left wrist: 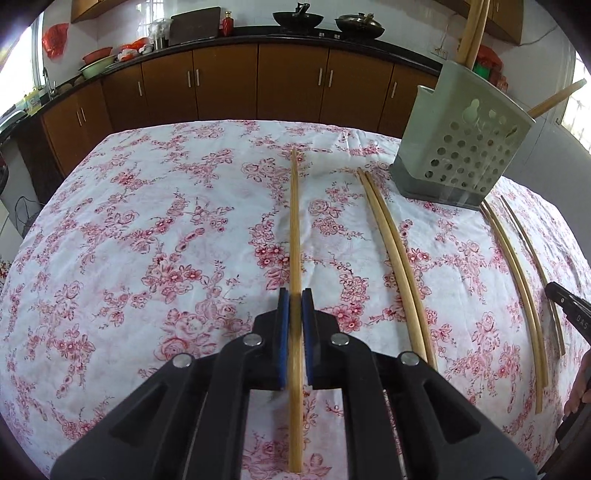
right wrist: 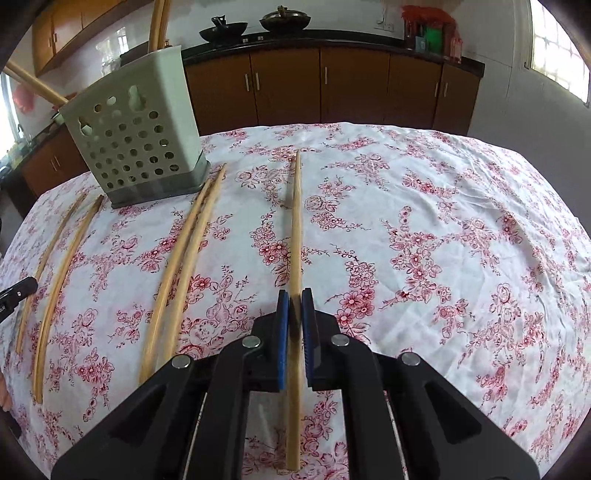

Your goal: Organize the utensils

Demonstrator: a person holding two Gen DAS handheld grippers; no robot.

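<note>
The left gripper (left wrist: 295,332) has its blue-padded jaws closed on one long pale bamboo chopstick (left wrist: 294,221), and the right gripper (right wrist: 295,332) likewise has its jaws closed on a second bamboo chopstick (right wrist: 295,229); each stick is taken near its thick butt end and points forward, low over the table covered with a white cloth printed in red flowers (right wrist: 443,240). Whether the tips touch the cloth cannot be told. Handling: the sticks are judged light, stiff and smooth-surfaced, so they may pivot or slide between the pads; a hold nearer mid-length would limit swing, while the present rear hold leaves the tip free for insertion. The destination is the grey-green perforated plastic utensil holder (left wrist: 461,147), standing upright at the far side of the table between the two grippers. Count: two chopsticks gripped; two loose pairs on the cloth, one pair (left wrist: 399,266) just beside the holder on the left and one pair (right wrist: 181,266) on the right, four sticks in all; at least three stick ends (left wrist: 472,33) project from the holder
</note>
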